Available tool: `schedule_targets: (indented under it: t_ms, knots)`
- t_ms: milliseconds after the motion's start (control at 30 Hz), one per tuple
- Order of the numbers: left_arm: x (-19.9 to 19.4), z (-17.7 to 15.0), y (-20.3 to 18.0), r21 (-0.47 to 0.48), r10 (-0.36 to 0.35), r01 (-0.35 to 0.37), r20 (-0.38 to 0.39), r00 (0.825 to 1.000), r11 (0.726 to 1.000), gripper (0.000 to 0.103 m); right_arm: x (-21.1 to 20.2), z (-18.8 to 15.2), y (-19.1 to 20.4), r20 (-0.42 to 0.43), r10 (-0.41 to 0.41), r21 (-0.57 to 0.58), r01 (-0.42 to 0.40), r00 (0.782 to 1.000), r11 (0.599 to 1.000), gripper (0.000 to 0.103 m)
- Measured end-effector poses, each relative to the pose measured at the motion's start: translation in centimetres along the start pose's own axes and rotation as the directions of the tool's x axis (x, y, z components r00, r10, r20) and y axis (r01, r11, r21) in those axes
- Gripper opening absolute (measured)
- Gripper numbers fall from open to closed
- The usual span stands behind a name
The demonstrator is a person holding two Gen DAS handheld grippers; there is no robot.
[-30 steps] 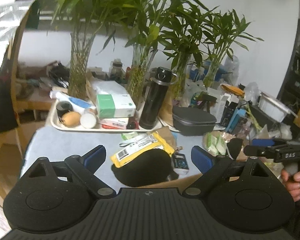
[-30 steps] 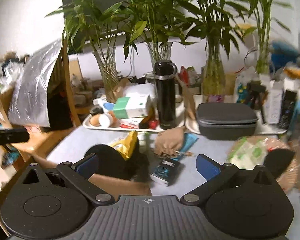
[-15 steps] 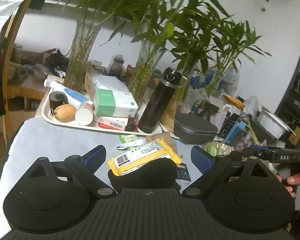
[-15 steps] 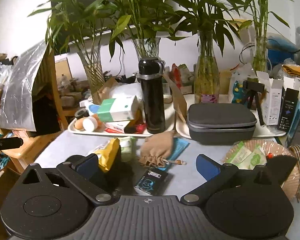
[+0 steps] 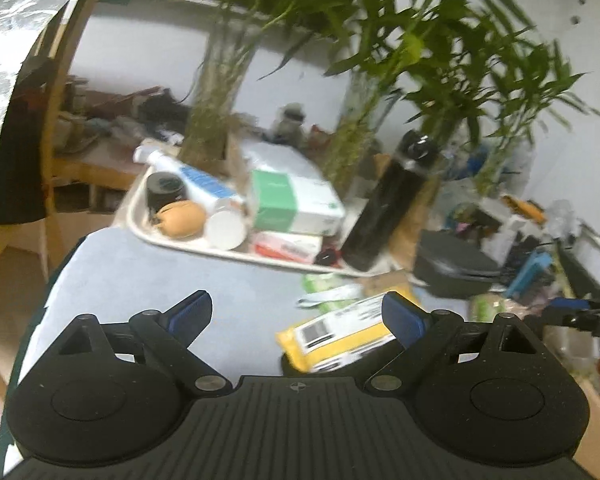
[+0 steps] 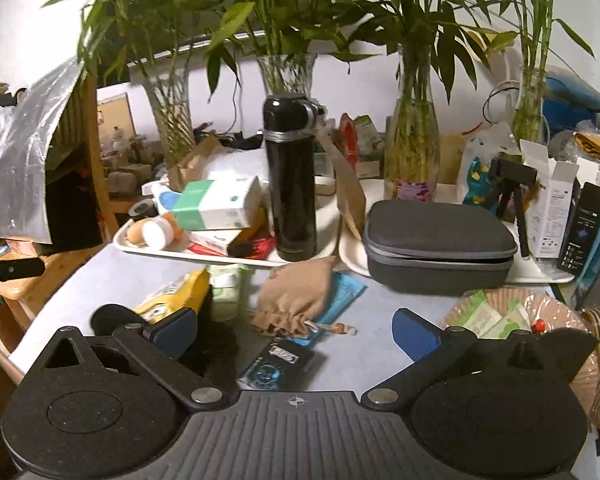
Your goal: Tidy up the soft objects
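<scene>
A yellow soft packet (image 5: 340, 338) lies on the grey-blue table, just left of my left gripper's right finger; it also shows in the right wrist view (image 6: 176, 296). A tan drawstring pouch (image 6: 296, 300) lies mid-table over a light blue packet (image 6: 346, 294). A green-white wipes pack (image 6: 226, 290) lies beside the yellow packet. A small dark packet (image 6: 278, 364) lies near my right gripper. My left gripper (image 5: 296, 314) is open and empty above the table. My right gripper (image 6: 294, 332) is open and empty, above the pouch's near end.
A white tray (image 6: 148, 248) holds a black flask (image 6: 290, 184), a green-white box (image 6: 216, 204) and small bottles. A grey zip case (image 6: 436, 248) sits on a second tray. A woven basket (image 6: 540, 312) with green packets is at right. Vases of bamboo (image 6: 410, 140) line the back.
The left view has swung left and turned blurry, so the yellow packet now sits by the right finger. The right gripper has moved slightly forward toward the pouch. Both stay open.
</scene>
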State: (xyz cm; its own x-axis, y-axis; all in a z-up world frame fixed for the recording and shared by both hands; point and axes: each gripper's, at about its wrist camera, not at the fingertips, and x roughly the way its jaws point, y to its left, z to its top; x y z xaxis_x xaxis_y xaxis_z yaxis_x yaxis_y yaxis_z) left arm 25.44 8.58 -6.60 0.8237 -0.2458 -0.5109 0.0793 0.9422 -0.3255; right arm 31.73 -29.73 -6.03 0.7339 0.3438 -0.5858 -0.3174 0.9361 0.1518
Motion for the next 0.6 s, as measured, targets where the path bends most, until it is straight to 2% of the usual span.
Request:
schedule_targets:
  t_ms: [267,300,367,467,533,600]
  knots:
    - [0.4,0.1,-0.2,0.023,0.060,-0.060,-0.006,0.998,0.998,0.093,3.6,-0.6,-1.3,-0.091,-0.003,0.008,0.004,0.996,1.000,0.100]
    - [0.5,0.1,-0.2,0.027,0.069,-0.069,-0.008,0.998,0.997,0.093,4.2,-0.7,-1.4,-0.108,0.006,0.000,-0.006,0.994,1.000,0.097]
    - [0.8,0.1,-0.3,0.027,0.078,-0.078,-0.015,0.997,0.997,0.093,5.3,-1.0,-1.3,-0.144,0.025,-0.006,-0.027,0.989,1.000,0.083]
    - [1.1,0.1,-0.2,0.018,0.082,-0.082,-0.029,0.996,0.997,0.093,7.2,-1.6,-1.1,-0.210,0.042,-0.013,-0.046,0.977,0.999,0.071]
    - [1.2,0.0,-0.3,0.023,0.084,-0.083,-0.036,0.996,0.996,0.093,8.6,-2.0,-0.8,-0.261,0.058,-0.013,-0.063,0.964,0.998,0.064]
    - [1.3,0.0,-0.5,0.037,0.088,-0.086,-0.038,0.995,0.996,0.093,9.6,-2.3,-0.6,-0.289,0.073,-0.008,-0.079,0.955,0.997,0.063]
